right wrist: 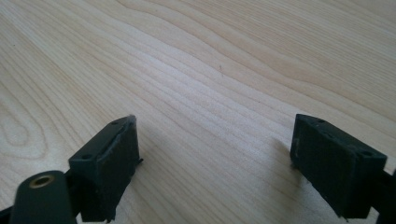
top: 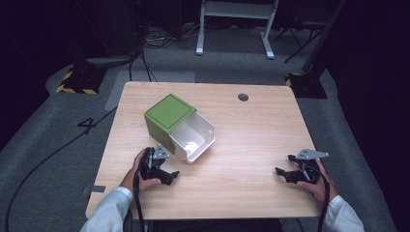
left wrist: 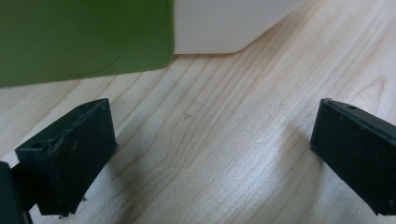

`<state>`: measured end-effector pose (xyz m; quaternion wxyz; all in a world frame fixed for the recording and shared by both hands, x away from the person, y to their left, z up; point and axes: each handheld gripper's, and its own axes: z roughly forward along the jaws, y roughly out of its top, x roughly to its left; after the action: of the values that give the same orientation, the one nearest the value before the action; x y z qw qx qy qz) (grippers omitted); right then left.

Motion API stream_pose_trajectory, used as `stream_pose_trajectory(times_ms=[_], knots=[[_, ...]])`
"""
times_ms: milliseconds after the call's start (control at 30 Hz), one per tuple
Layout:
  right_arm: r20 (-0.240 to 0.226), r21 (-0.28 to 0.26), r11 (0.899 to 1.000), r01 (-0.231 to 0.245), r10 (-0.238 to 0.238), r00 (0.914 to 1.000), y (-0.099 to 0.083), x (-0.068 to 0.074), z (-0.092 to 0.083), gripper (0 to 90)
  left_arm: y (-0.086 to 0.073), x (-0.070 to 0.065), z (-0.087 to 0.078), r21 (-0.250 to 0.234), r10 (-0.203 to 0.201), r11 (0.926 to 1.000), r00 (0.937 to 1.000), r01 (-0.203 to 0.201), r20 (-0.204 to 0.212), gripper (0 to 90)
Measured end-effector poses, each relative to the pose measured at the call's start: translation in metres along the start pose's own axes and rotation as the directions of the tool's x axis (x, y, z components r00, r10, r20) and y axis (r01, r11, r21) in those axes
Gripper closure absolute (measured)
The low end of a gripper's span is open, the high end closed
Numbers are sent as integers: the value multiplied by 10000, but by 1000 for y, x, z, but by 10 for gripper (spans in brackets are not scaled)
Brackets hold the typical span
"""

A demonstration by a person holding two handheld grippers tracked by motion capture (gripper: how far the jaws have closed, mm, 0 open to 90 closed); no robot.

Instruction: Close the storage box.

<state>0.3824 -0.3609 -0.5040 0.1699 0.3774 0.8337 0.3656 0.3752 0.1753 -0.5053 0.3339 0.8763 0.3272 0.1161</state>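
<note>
Both of your forearms, in white sleeves, enter from the bottom of the high view, each hand holding a gripper that rests low on the pale wooden desk point(top: 251, 125). Your left gripper point(top: 167, 175) sits just in front of a small storage box: a green drawer housing point(top: 167, 116) with its white drawer point(top: 196, 137) pulled out toward the right, empty inside. In the left gripper view the black fingers point(left wrist: 74, 154) stand wide apart with bare wood between them, and the green side and white drawer wall lie near, just beyond the tips. Your right gripper point(top: 290, 171) rests well apart from the box, near the desk's right edge; in the right gripper view its fingers point(right wrist: 109, 163) are also spread wide, holding nothing, with wood grain between them.

Judging from this layout, the drawer box is the thing to be worked, and the left gripper is nearest to it. The box looks light, so a one-sided push on the drawer could slide or twist the whole housing across the desk instead of closing it. Coming in too low could also catch a fingertip on the drawer's rim and tip it
</note>
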Motion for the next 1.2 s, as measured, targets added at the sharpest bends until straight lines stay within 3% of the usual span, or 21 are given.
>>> stream_pose_trajectory(times_ms=[400, 600, 633, 767, 933, 967, 1000, 1067, 1100, 1167, 1200], knots=[[-133, 284, 9990, 343, -340, 9993, 5, 5, -1, 196, -6, 3, -5, -2, 146, 9999, 9997, -146, 178, 1], [-669, -298, 9973, 672, -691, 9954, 20, 18, -3, 278, -6, 3, -6, 12, 138, 9999, 9998, -138, 159, 1], [-1177, -635, 9946, 823, -893, 9890, 28, 24, -3, 312, -7, 3, -6, 7, 122, 9999, 9998, -122, 145, 1], [-1328, -820, 9895, 1191, -1292, 9827, 41, 36, 1, 326, -8, 2, -7, -3, 6, 10000, 10000, -6, 57, 0], [-1852, -1199, 9740, 1922, -2122, 9595, 67, 61, 14, 346, -11, 2, -10, 6, -154, 9999, 9998, 154, -97, 0], [-1852, -1199, 9740, 1922, -2122, 9595, 67, 61, 14, 346, -11, 2, -10, 6, -154, 9999, 9998, 154, -97, 0], [-2053, -1313, 9655, 2247, -2483, 9467, 77, 70, 21, 346, -11, 2, -10, 0, -147, 9999, 9998, 147, -98, 0], [-2264, -1406, 9569, 2541, -2809, 9327, 86, 79, 27, 345, -12, 2, -10, -23, -245, 9997, 9996, 244, -172, 0], [-2264, -1406, 9569, 2541, -2809, 9327, 86, 79, 27, 345, -12, 2, -10, -23, -245, 9997, 9996, 244, -172, 0], [-2444, -1511, 9459, 2870, -3171, 9164, 98, 90, 39, 354, -13, 0, -11, -32, -450, 9990, 9984, 450, -354, 1], [-2502, -1562, 9437, 2917, -3235, 9125, 102, 94, 43, 354, -14, -1, -12, -33, -521, 9986, 9978, 521, -409, 1]])
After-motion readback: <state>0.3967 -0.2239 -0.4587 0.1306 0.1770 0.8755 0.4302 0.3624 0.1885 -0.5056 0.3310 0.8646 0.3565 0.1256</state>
